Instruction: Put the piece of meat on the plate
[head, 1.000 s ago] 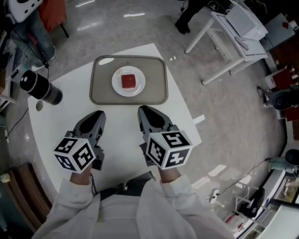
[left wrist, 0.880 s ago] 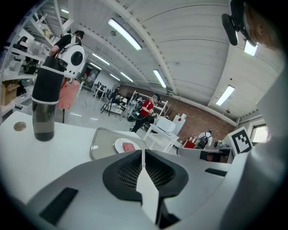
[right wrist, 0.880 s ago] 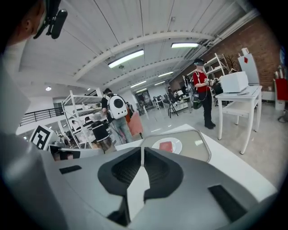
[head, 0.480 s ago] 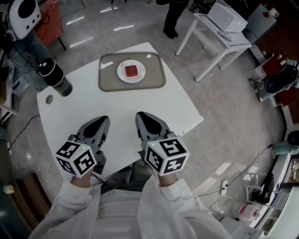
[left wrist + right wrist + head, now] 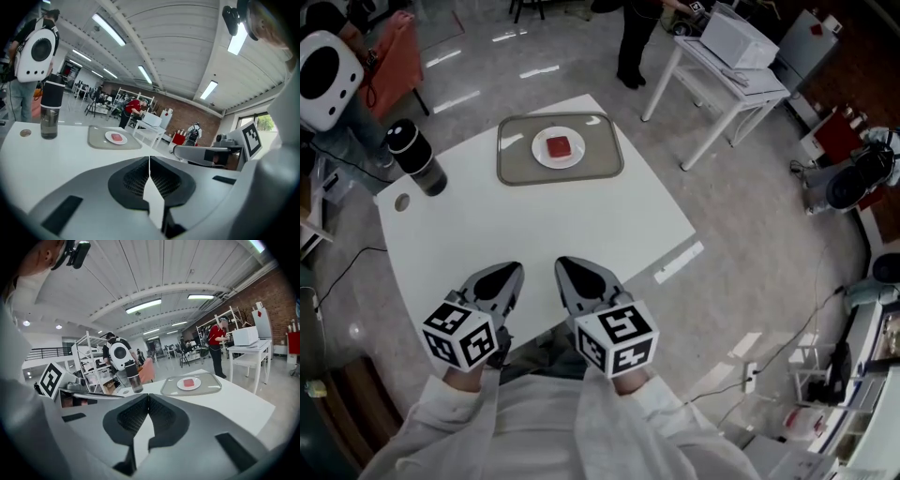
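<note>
Head view is showing both grippers hovering side by side over the near edge of the white table [image 5: 581, 225]. The left gripper [image 5: 511, 270] is keeping its jaws pressed together on nothing. The right gripper [image 5: 565, 265] has just been closing its jaws, and they are now meeting with nothing between them. A wide stretch of bare tabletop is lying open between the grippers and the grey tray [image 5: 508, 173], which is sitting close to the far edge. A dark tumbler [image 5: 417, 157] is standing upright at the far left corner, well apart from the tray, with a small disc [image 5: 401, 202], possibly a lid, just beside it. The piece of meat [image 5: 559, 146] is lying as a small, flat, red square in the middle of the round white plate [image 5: 541, 155] on the tray.
</note>
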`<action>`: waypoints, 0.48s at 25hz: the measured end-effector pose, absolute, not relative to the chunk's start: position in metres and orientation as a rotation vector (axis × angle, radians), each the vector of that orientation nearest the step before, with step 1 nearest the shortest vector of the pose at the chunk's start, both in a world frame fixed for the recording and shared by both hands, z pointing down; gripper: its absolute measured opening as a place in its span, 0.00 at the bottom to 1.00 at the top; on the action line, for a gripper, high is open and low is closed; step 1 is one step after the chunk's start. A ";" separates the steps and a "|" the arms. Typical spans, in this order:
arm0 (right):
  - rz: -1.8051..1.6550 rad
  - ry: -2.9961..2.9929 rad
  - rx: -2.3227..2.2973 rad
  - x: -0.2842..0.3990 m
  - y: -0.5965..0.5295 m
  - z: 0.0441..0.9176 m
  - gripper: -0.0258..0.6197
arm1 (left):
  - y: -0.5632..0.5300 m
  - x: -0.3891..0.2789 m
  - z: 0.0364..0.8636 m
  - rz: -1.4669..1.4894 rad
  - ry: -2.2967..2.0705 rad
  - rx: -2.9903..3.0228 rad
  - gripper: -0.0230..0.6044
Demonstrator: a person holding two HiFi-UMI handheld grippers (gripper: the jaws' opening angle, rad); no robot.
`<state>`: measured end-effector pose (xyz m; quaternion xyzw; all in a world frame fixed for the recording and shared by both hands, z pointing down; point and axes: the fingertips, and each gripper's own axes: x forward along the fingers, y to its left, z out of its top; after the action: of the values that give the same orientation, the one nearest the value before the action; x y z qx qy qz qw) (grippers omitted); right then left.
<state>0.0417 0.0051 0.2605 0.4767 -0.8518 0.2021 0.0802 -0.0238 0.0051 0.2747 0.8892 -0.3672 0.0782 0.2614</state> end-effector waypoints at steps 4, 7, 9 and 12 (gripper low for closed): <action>0.618 -2.568 1.365 0.034 0.013 0.262 0.06 | 0.013 -0.018 0.271 0.202 -0.977 2.411 0.06; 0.611 -2.584 1.337 0.033 0.016 0.258 0.06 | 0.017 -0.016 0.266 0.187 -0.975 2.416 0.06; 0.601 -2.593 1.328 0.035 0.018 0.254 0.06 | 0.019 -0.015 0.264 0.183 -0.988 2.410 0.06; 0.591 -2.603 1.324 0.039 0.016 0.251 0.06 | 0.020 -0.010 0.264 0.177 -0.999 2.389 0.06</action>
<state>0.0393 0.0158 0.2512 0.4429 -0.8707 0.1979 0.0809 -0.0101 0.0202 0.2645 0.8863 -0.3707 0.0656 0.2697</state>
